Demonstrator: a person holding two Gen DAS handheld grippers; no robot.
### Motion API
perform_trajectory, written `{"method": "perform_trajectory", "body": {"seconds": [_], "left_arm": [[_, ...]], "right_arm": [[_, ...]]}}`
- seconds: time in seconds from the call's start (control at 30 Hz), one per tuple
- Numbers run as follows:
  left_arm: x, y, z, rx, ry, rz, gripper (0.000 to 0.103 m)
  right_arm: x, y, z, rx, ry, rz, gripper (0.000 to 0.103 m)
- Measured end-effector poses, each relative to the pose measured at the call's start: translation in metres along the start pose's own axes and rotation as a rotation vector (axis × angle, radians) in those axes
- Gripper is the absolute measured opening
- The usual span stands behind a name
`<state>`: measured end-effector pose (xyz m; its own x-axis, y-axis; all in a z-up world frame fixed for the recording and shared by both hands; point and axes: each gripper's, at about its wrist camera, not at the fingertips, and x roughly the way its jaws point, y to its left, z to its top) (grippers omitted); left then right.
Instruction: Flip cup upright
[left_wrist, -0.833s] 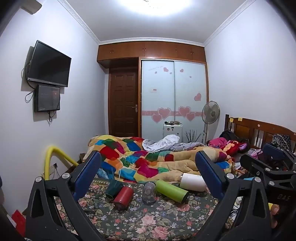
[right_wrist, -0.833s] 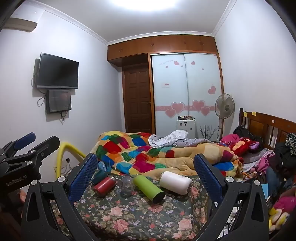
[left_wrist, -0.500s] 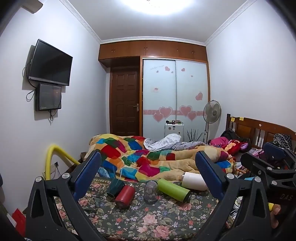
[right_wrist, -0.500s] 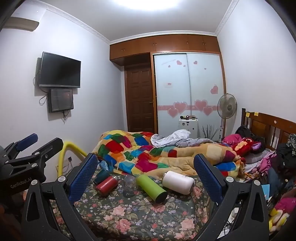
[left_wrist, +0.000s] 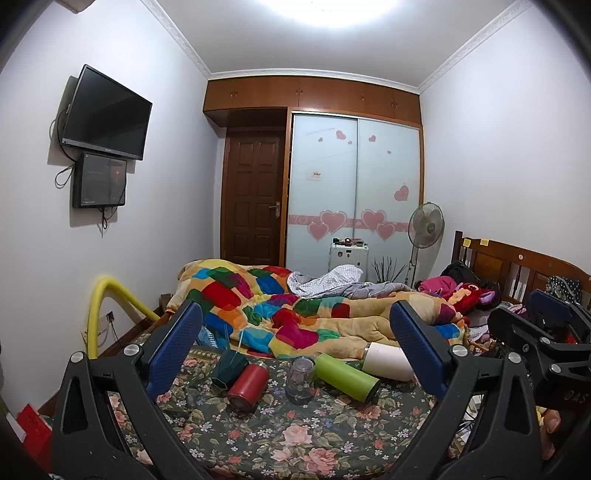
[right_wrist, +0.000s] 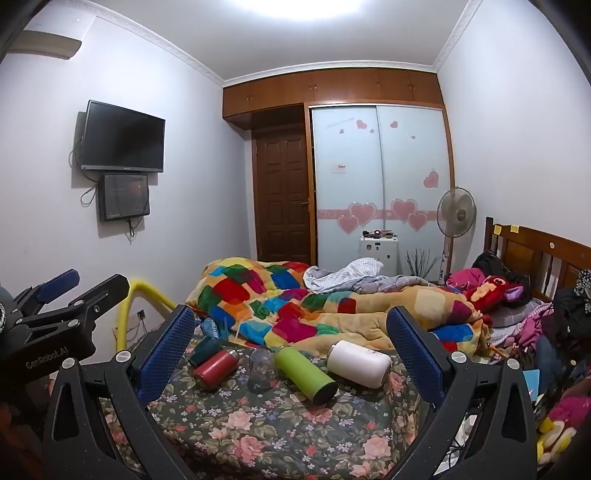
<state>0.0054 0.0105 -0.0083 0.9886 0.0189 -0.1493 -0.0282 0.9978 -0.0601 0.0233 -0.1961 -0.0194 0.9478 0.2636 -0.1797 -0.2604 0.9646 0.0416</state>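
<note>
So far no cup is held: both the left hand-held gripper (left_wrist: 295, 347) and right hand-held gripper (right_wrist: 290, 341) are spread wide, empty. Next, one must reach ahead to the red cup (right_wrist: 215, 364) lying down.

Five cups sit in a loose row on the floral bedspread (right_wrist: 280, 424). A dark teal cup (left_wrist: 229, 367) at 9 o'clock, a red one (left_wrist: 249, 382), a green one (left_wrist: 347, 376) and a white one (left_wrist: 388, 365) at 3 o'clock all lie on their sides. In the middle, the small clear cup (left_wrist: 300, 380) stands on end; which end is up is unclear.
</note>
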Motion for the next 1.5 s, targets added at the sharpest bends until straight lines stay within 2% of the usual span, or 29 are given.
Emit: {"method": "perform_trajectory", "body": {"seconds": [1.5], "left_arm": [[0.0033, -0.0012, -0.0039, -0.012, 0.006, -0.008, 0.102]], "right_arm": [[-0.0013, -0.0007, 0.0006, -0.003, 0.003, 0.002, 0.103]]}}
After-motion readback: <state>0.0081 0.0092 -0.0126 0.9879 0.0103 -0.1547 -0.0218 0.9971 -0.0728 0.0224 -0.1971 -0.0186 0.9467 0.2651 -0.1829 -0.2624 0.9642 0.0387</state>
